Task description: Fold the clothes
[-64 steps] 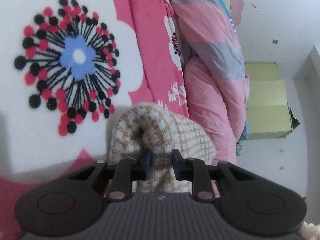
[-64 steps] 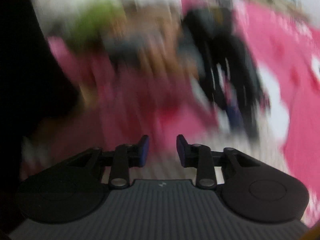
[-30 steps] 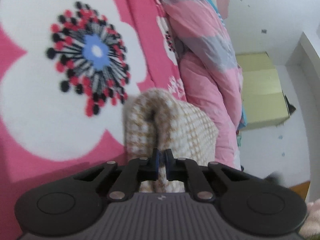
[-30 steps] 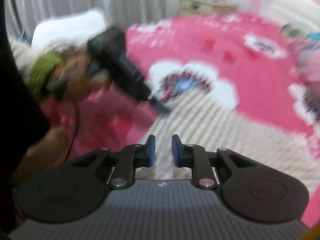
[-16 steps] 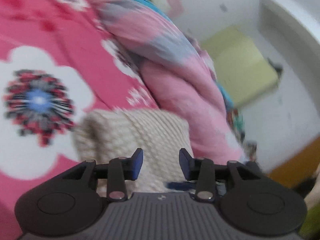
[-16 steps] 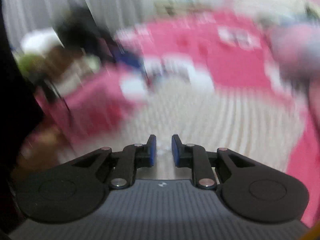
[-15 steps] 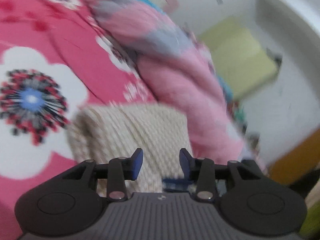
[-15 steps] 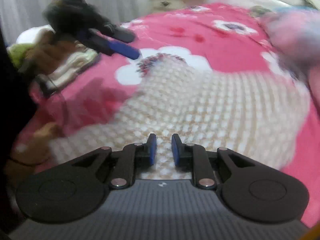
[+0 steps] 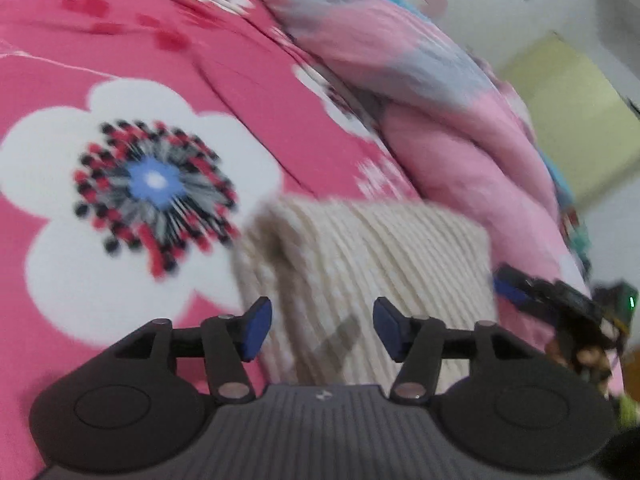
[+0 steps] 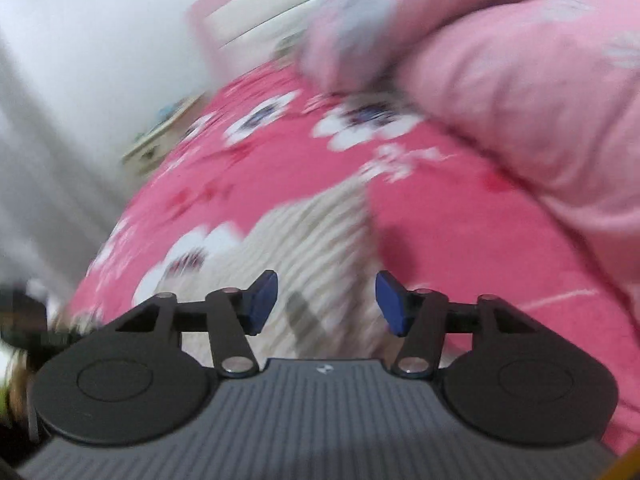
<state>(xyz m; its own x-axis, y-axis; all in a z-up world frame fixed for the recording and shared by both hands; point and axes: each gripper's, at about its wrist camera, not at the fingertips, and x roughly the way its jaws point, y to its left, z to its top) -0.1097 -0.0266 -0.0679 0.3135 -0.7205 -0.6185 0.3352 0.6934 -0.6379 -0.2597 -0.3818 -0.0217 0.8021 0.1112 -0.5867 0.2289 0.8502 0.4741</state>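
A cream and tan checked garment (image 9: 360, 264) lies folded on the pink flowered bedspread (image 9: 120, 60). My left gripper (image 9: 322, 328) is open and empty just above its near edge. In the right wrist view the same garment (image 10: 316, 248) lies ahead of my right gripper (image 10: 326, 304), which is open and empty. The right gripper also shows in the left wrist view (image 9: 532, 292), at the garment's right side. Both views are blurred by motion.
A rolled pink and grey quilt (image 9: 440, 100) lies along the right side of the bed and fills the upper right of the right wrist view (image 10: 520, 80). A yellow-green cabinet (image 9: 568, 112) stands by the white wall. A headboard (image 10: 260, 12) is at the back.
Both grippers have let go of the garment and opened wide. The garment now lies flat on the bed. The right gripper has swung toward the quilt side.
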